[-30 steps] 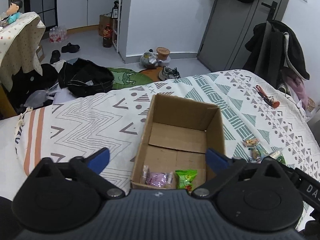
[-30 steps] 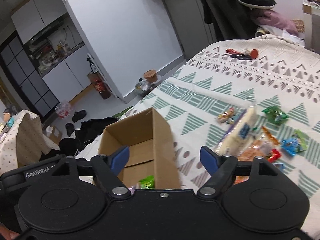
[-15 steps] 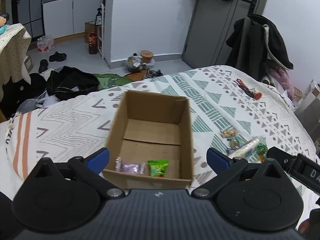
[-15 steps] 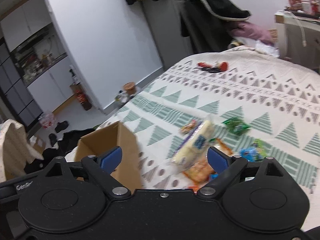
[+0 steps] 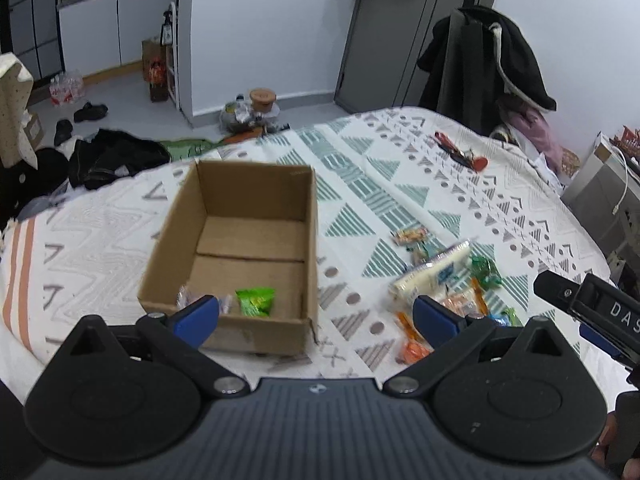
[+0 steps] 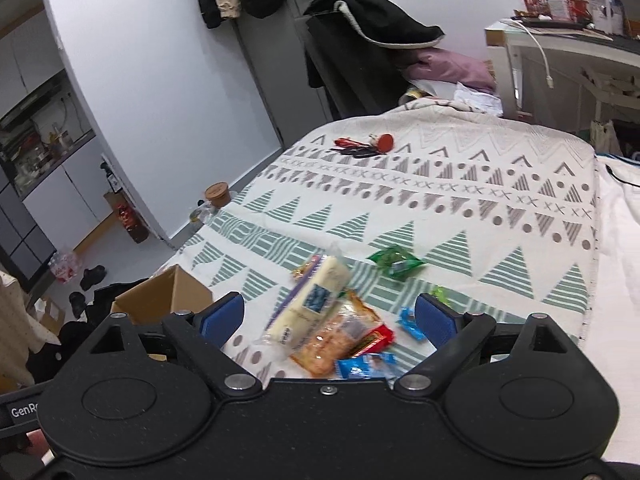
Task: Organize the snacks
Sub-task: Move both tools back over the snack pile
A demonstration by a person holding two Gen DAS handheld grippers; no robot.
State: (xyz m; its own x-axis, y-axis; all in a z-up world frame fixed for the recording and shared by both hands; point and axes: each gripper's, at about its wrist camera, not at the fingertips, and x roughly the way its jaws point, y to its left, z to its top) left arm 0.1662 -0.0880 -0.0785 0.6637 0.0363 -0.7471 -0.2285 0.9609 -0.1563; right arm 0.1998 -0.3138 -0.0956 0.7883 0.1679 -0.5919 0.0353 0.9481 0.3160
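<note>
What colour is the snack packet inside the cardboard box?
Bright green. The snack packet shows best in the left wrist view, near the front of the box.

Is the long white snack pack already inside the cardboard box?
No. The long white snack pack lies on the bedspread to the right of the cardboard box, among other loose snacks.

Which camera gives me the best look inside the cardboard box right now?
Left wrist: it looks down into the open cardboard box, showing the green packet on its floor. Right wrist catches only one top corner of the box, interior hidden.
</note>
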